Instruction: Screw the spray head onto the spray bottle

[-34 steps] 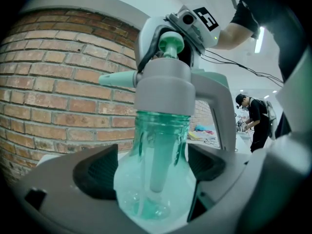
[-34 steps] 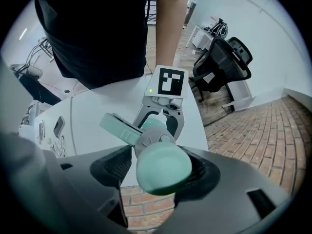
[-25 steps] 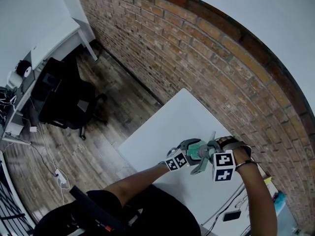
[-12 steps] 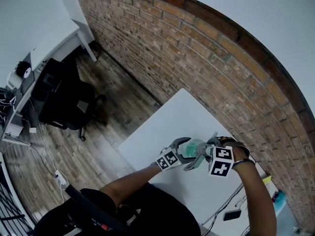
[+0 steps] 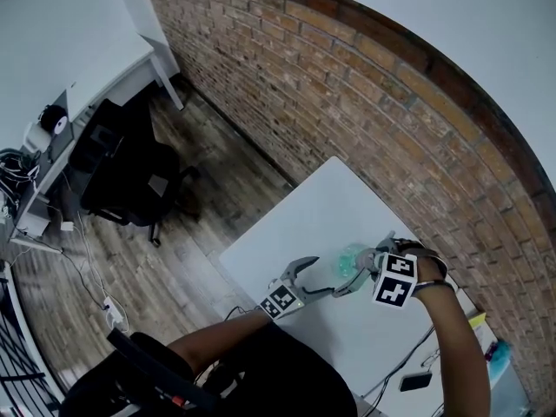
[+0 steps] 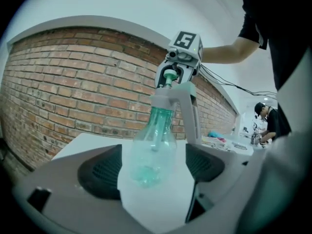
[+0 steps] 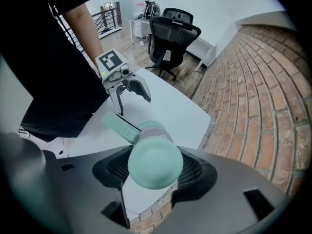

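Observation:
A clear teal spray bottle [image 6: 148, 150] stands upright over the white table [image 5: 295, 224], with the pale spray head [image 6: 171, 95] on its neck. My right gripper [image 5: 369, 263] comes down from above and is shut on the spray head [image 7: 155, 161], whose trigger [image 7: 119, 126] sticks out to the left. My left gripper [image 5: 320, 274] hovers to the left of the bottle [image 5: 352, 257], apart from it. Its jaws are open and have just been closing a little, with nothing between them.
A brick wall [image 5: 365, 102] runs along the table's far edge. A black office chair [image 5: 130, 176] and a white desk [image 5: 87, 68] stand on the wooden floor to the left. Small clutter [image 6: 219, 136] lies on the table's far end, where a person [image 6: 267, 123] stands.
My left gripper has let go of the bottle and drawn back to the left, away from it. The right gripper has stayed on the spray head, rolled slightly.

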`<state>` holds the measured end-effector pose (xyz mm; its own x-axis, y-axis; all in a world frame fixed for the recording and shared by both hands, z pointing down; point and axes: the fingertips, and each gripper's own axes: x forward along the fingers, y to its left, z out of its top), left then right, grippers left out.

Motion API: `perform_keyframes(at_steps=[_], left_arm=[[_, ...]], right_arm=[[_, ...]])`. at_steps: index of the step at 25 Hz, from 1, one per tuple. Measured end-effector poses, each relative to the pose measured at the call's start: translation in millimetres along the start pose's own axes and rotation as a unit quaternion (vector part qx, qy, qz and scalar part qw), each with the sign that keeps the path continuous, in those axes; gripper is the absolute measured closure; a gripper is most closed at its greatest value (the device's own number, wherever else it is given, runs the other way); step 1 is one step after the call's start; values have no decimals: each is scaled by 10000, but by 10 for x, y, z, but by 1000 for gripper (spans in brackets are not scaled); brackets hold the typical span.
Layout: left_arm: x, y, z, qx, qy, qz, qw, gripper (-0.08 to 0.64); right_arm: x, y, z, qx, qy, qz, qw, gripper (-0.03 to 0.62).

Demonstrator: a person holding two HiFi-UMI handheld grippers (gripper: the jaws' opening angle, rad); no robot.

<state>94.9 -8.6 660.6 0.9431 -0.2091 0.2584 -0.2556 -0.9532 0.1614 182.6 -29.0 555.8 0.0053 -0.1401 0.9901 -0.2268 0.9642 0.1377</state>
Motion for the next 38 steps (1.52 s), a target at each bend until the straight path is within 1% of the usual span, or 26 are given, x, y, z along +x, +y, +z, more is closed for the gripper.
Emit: perform_keyframes(at_steps=[2,5,7,10,13,15,17,19,21,23,25,27,30,32,34,36,38], left_arm=[[-55,10,2,-73,-47,119,9999,152],[-149,-31,-28,-41,-31,150,9999,152],[-220,-87,-52,47,14,115,9999,152],[-296,-188,-66,131,22,88,9999,152],[-301,-291,-54,147,-17,72,9999,152],[-272,-385,-26,194,-52,18,9998,152],[-228,-477,16,221,-92,-42,9997,152],[-182,-512,44,140,-119,-14,9998,151],[-149,-462,63,91,-131,153,9998,152],[-143,-413,116,268,-165,332,9990,152],[-154,-437,178,483,-222,409,9978,152],[-144,-541,204,554,-269,322,9976,152],[-44,-715,194,578,-275,37,9979,152],[103,-776,161,539,-206,-180,9982,152],[299,-777,123,461,-51,-369,9982,152],[470,-712,99,353,94,-363,9987,152],[571,-640,46,407,184,-197,9988,151]], right_arm=[[2,-5,2,45,22,-33,10000,337],[5,-4,0,224,11,-69,9997,337],[7,-13,0,609,-12,-63,9981,337],[-1,-21,-2,1257,-14,-111,9920,337],[-2,-21,1,1578,-11,-275,9871,337],[10,-26,-5,1938,26,-337,9805,336],[16,-36,-8,2355,91,-361,9712,337],[13,-46,-5,2599,159,-399,9647,336],[8,-51,-6,2750,211,-452,9601,336],[4,-50,-9,2933,221,-465,9546,336],[5,-55,-13,3115,195,-462,9489,336],[9,-58,-19,3286,166,-458,9432,336],[6,-53,-15,3448,157,-456,9374,336],[1,-59,-4,3463,173,-475,9368,336],[1,-72,4,3394,181,-542,9389,336],[12,-65,5,3299,153,-653,9416,336],[23,-52,7,3346,88,-748,9394,336]])
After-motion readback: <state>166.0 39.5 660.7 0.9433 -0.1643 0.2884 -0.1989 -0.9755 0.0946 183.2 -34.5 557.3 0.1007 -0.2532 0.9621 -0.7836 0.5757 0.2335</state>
